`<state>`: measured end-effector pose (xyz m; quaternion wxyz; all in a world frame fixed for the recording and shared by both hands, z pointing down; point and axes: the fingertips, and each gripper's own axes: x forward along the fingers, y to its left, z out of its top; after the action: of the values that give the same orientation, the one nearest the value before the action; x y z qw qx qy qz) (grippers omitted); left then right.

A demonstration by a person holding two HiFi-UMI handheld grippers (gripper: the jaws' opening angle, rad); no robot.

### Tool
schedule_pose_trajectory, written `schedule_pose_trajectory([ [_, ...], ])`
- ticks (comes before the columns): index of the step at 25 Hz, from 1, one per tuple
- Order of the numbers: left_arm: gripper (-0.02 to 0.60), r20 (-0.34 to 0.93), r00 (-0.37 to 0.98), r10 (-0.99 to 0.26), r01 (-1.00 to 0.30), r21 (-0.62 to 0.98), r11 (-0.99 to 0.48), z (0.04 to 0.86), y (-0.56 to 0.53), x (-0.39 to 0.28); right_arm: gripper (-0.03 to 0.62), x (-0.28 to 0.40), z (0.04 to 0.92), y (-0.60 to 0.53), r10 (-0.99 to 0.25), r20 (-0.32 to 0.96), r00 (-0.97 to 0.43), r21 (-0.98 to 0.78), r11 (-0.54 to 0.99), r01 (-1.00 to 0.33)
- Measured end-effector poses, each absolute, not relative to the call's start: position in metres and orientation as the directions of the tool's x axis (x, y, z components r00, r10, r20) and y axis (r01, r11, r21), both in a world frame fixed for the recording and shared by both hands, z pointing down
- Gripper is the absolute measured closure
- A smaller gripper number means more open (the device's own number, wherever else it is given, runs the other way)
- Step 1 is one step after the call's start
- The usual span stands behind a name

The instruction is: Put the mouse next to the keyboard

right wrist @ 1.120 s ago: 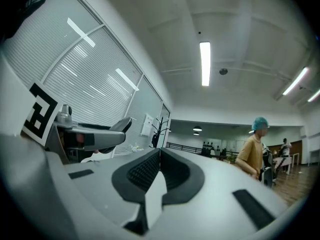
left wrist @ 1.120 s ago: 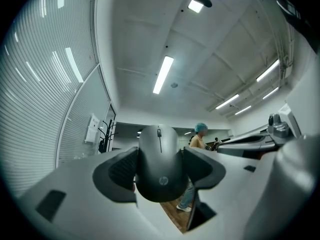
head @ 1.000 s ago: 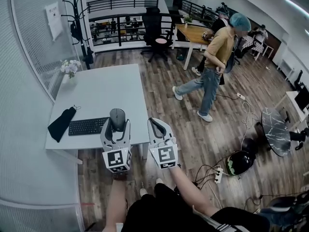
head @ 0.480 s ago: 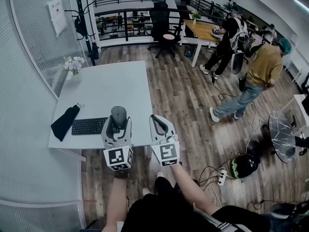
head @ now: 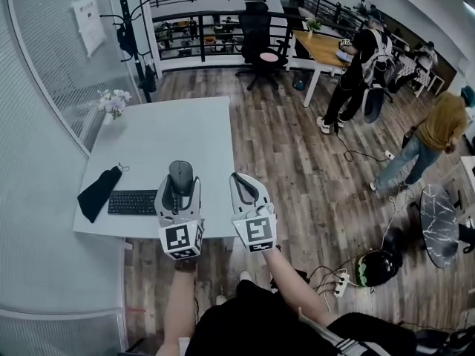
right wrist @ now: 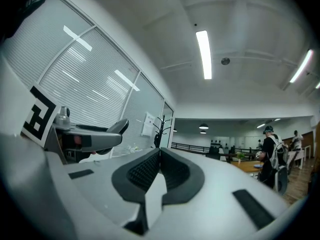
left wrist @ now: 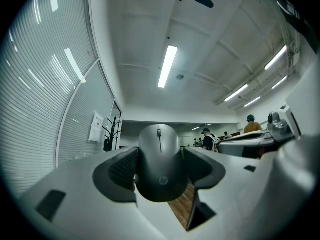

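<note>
Left claw [head: 180, 191]: jaws wide, with the pads pressed on both flanks of the mouse.
Mouse [left wrist: 160, 165]: between the left claw's jaws, wheel end pointing away from it.
Right claw [right wrist: 159, 156]: just right of the left one — jaws together, nothing in them.
Keyboard [head: 133, 202]: just left of the left claw, on the table [head: 171, 136].
Black cloth [head: 96, 193]: at the keyboard's far end — farther left still.

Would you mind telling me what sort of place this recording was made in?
Most likely an open-plan office or lab: a white desk with a keyboard on it, a black office chair further back, and a coat rack by the wall.
</note>
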<state>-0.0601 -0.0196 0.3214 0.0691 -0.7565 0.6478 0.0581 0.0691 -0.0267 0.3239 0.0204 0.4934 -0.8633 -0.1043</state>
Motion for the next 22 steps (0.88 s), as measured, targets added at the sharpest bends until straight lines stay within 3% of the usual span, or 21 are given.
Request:
schedule_pose_trajectory([
  [22, 0.290, -0.131, 0.055, -0.990, -0.998, -0.042, -0.050, 0.344, -0.123, -0.043, 0.595, 0.103, 0.349, -0.154, -0.829, -0.018, -0.559, 0.152, 0.550, -0.821],
])
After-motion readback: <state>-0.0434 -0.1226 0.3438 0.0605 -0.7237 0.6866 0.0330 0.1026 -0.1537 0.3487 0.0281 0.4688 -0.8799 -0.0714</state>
